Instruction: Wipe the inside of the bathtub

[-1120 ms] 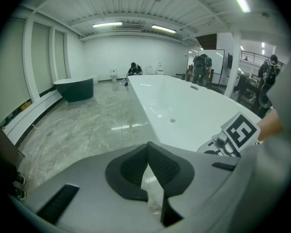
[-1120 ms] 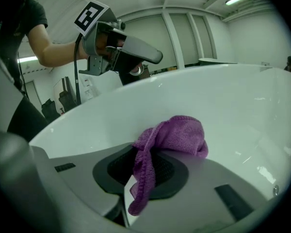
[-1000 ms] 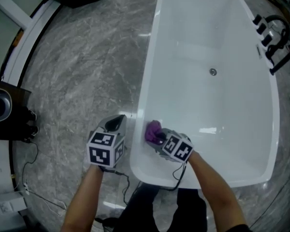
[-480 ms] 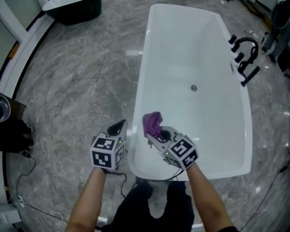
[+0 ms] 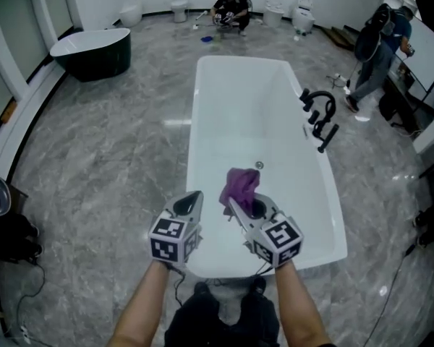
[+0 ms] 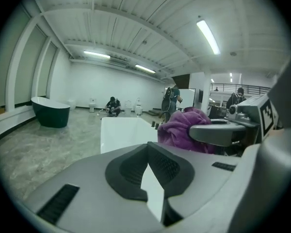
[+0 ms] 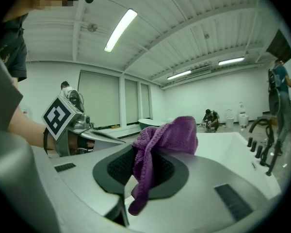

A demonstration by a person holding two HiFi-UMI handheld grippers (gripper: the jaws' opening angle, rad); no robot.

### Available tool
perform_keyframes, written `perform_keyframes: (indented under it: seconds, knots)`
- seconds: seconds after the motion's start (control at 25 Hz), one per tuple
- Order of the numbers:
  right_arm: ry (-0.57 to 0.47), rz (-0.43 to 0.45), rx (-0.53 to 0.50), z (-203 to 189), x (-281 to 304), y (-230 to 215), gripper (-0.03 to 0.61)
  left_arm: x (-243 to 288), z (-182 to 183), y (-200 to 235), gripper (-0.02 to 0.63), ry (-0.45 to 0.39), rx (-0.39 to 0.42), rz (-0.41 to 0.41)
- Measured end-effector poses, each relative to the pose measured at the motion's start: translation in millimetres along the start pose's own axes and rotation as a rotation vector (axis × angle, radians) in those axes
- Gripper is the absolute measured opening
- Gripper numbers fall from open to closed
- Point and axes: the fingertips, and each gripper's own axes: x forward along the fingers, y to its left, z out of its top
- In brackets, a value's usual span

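Though limp, purple cloth [image 5: 240,185]; white bathtub [image 5: 254,110]

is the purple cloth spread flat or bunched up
Bunched up: the purple cloth hangs crumpled from the shut jaws of the right hand-held gripper, over the bathtub.

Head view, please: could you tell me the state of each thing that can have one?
Bathtub: empty, no water visible.
Faucet: not running.
Left gripper: shut, empty.
Right gripper: shut on the purple cloth.
Purple cloth: bunched, hanging from that gripper.
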Motion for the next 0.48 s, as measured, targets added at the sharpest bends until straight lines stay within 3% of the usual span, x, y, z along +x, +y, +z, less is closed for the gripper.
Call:
perform_keyframes:
  seconds: [0.24,0.48]
  knots:
    - [-0.134,-0.062,-0.012,57.1,-52.6,12.4,0.061,-27.5,46.7,-45.6,0.006,-0.076,0.044,-0.043]
    - [-0.195,-0.106,-0.029,85.6,-138.1,4.9,0.061,-57.3,72.5,-131.9,0.006,-0.152,0.066,-0.069]
